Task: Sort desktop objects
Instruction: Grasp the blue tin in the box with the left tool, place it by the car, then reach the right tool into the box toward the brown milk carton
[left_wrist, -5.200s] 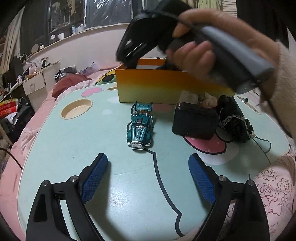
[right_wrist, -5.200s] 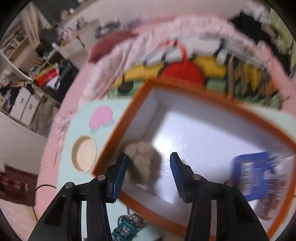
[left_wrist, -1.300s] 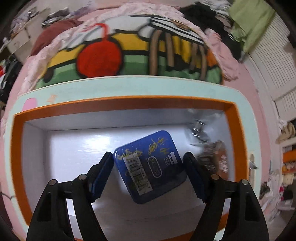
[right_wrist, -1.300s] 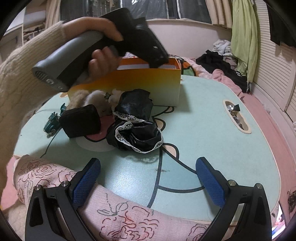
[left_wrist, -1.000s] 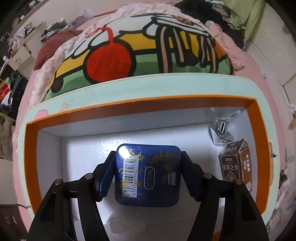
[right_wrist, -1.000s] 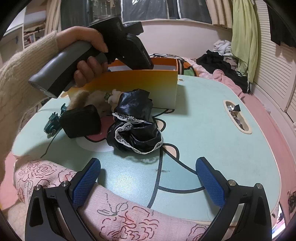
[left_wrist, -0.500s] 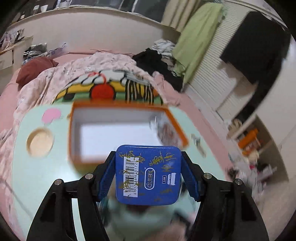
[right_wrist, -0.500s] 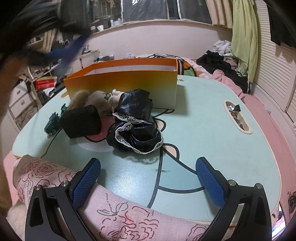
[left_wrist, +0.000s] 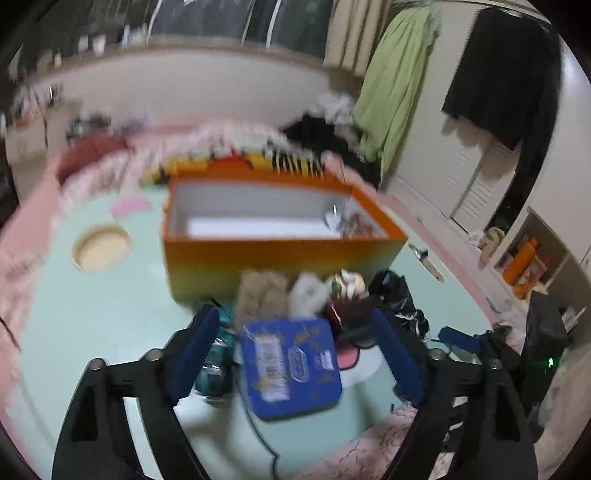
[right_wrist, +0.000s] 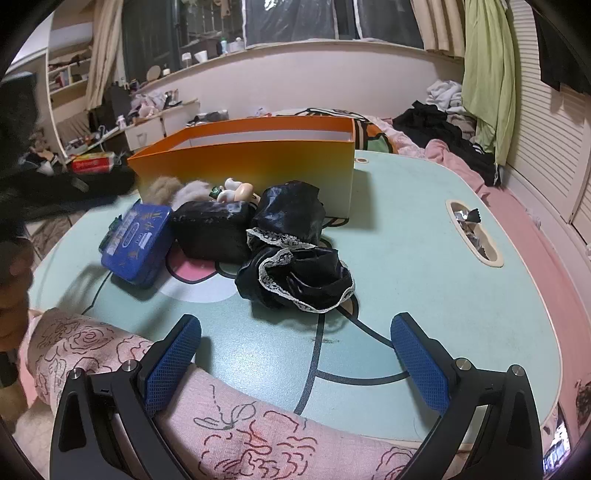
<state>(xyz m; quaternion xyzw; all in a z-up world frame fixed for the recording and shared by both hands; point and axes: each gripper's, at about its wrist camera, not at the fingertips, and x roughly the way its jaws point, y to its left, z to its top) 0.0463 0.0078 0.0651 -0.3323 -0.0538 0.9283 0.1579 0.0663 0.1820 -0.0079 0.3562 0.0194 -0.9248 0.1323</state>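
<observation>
A blue tin (left_wrist: 291, 365) lies on the pale green table (left_wrist: 92, 325), and its far edge leans on a teal toy car (left_wrist: 214, 369). My left gripper (left_wrist: 295, 321) straddles the tin. Its jaws are opening and there is a gap on each side, so the pads do not press it. Behind it stand a black pouch (right_wrist: 214, 229), furry tufts (left_wrist: 262, 291), a small doll (right_wrist: 236, 192), black lace cloth (right_wrist: 295, 258) and the orange box (left_wrist: 280, 254). My right gripper (right_wrist: 295, 328) hangs open and empty over the front edge.
Pink rose-patterned cloth (right_wrist: 221, 424) covers the table's front edge under my right gripper. There is a round recess (left_wrist: 101, 247) at the far left and a slot with foil wrappers (right_wrist: 472, 229) at the right. Small items (left_wrist: 351, 225) lie in the box's right end.
My left gripper lifted the blue tin out of the orange box and drew it back over the table. Its jaws have widened and the tin now rests on the table. My right gripper stayed still.
</observation>
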